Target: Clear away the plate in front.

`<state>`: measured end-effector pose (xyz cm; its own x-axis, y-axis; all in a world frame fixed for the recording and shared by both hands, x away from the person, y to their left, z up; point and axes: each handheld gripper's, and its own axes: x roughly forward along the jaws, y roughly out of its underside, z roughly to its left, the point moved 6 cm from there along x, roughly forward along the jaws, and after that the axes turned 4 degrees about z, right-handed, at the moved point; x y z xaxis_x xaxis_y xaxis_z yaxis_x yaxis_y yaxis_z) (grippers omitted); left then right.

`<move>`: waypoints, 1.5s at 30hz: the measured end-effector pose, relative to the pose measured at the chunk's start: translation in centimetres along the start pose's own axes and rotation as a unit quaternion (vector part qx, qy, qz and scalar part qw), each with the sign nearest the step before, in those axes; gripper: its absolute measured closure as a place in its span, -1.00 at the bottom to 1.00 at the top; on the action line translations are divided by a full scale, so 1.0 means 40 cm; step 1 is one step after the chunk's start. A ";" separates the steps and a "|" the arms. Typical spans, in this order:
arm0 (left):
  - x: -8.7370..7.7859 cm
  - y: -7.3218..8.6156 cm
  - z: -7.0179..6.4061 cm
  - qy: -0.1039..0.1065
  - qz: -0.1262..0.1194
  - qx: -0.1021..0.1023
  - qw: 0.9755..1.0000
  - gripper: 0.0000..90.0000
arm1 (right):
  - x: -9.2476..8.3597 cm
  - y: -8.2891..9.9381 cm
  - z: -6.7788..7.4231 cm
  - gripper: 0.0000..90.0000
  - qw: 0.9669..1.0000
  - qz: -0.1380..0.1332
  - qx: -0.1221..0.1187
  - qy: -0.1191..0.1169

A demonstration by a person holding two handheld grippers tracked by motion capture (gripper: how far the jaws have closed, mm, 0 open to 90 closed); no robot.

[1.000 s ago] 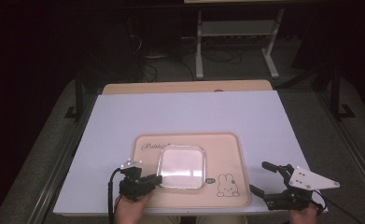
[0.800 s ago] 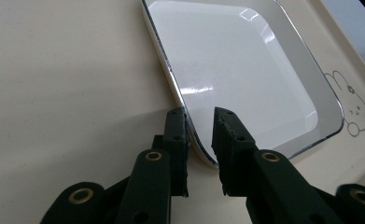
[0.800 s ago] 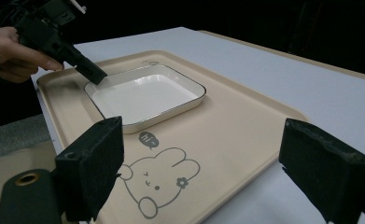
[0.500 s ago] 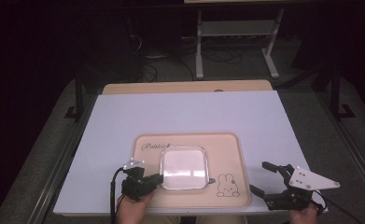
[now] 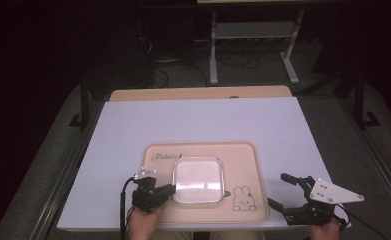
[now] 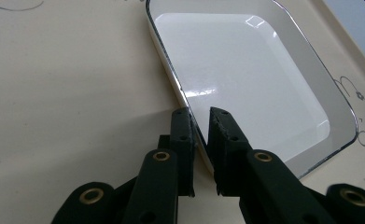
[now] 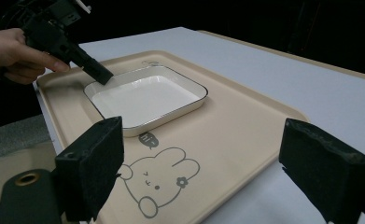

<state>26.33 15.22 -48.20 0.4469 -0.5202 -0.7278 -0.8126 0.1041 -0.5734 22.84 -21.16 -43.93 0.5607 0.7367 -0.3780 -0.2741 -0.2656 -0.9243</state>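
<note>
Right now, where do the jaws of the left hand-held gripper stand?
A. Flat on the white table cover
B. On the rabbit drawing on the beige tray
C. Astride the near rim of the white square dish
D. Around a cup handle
C: in the left gripper view the left hand-held gripper has one jaw on either side of the rim of the white square dish.

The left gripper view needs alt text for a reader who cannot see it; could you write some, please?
The left gripper has its two black fingers astride the rim of a white square dish, which sits on a beige tray. The jaws have just been closing on that rim. A rabbit drawing shows at the right edge.
</note>
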 end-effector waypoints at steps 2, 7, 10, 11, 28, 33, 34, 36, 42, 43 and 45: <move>0.001 -0.001 0.001 0.001 0.000 0.000 1.000 0.77 | 0.000 0.000 0.000 -0.71 1.000 0.000 0.000 0.000; 0.001 0.000 0.001 0.003 -0.001 0.001 1.000 0.77 | 0.001 0.001 -0.001 -0.71 1.000 0.001 0.001 0.002; 0.000 0.001 0.001 0.003 -0.002 0.004 1.000 0.76 | 0.001 0.001 -0.001 -0.71 1.000 0.001 0.000 0.002; -0.002 0.000 0.002 0.003 -0.002 0.007 1.000 0.75 | 0.001 0.001 -0.001 -0.71 1.000 0.002 0.000 0.002; -0.037 -0.010 0.017 -0.003 -0.028 0.055 0.998 0.60 | 0.002 0.007 -0.010 -0.71 1.000 0.010 0.011 0.012; -0.049 -0.017 0.016 -0.004 -0.039 0.075 0.996 0.57 | 0.000 0.008 -0.015 -0.71 1.000 0.010 0.017 0.020; -0.051 -0.018 0.016 -0.002 -0.040 0.078 0.996 0.57 | -0.001 0.008 -0.016 -0.71 1.000 0.010 0.018 0.021; -0.056 -0.020 0.018 -0.001 -0.043 0.083 0.996 0.55 | -0.002 0.009 -0.018 -0.71 1.000 0.010 0.019 0.023; -0.062 -0.021 0.027 0.007 -0.048 0.099 0.994 0.53 | -0.002 0.012 -0.022 -0.71 0.999 0.013 0.025 0.028; -0.063 -0.021 0.029 0.007 -0.048 0.102 0.994 0.52 | -0.001 0.012 -0.022 -0.71 0.999 0.014 0.026 0.028; -0.064 -0.021 0.033 0.010 -0.049 0.106 0.993 0.50 | 0.000 0.013 -0.023 -0.71 0.999 0.016 0.027 0.030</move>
<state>26.34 17.57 -46.35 0.5111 -0.5529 -0.6581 -0.6680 0.2263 -0.7089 23.41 -21.89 -44.45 0.5969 0.6890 -0.4109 -0.3336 -0.2527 -0.9082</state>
